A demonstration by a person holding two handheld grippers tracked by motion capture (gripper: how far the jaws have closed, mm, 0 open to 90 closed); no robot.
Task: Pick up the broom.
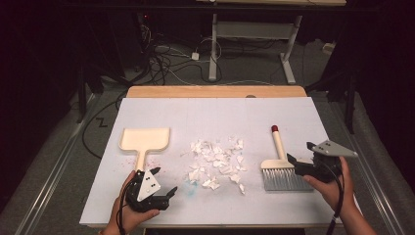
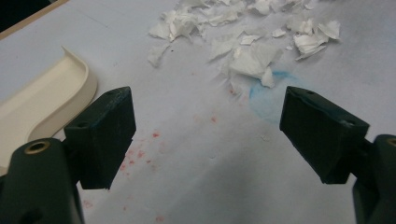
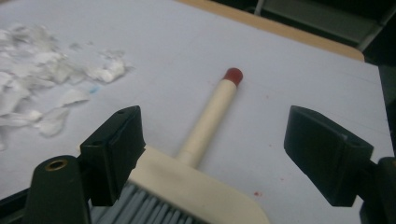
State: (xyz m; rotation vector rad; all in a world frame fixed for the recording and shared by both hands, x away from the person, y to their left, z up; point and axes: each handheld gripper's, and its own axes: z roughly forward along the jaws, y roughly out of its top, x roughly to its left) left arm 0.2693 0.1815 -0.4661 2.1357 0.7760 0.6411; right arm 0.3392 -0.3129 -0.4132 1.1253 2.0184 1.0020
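White paper scraps (image 1: 218,161) are lying between my grippers: left gripper (image 1: 164,182), jaws spread, nearing the dustpan (image 1: 145,141); right gripper (image 1: 296,162), jaws spread, straddling the brush (image 1: 281,166).

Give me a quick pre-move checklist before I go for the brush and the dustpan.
1. Right gripper open: ok, jaws spread wide.
2. Right gripper lined up on the brush: ok, the brush head sits between the jaws, not yet gripped.
3. Left gripper open: ok.
4. Left gripper on the dustpan: not ok, the pan lies off to one side of its jaws.
5. Paper scraps lying between dustpan and brush: ok.
6. Brush handle unobstructed: ok.
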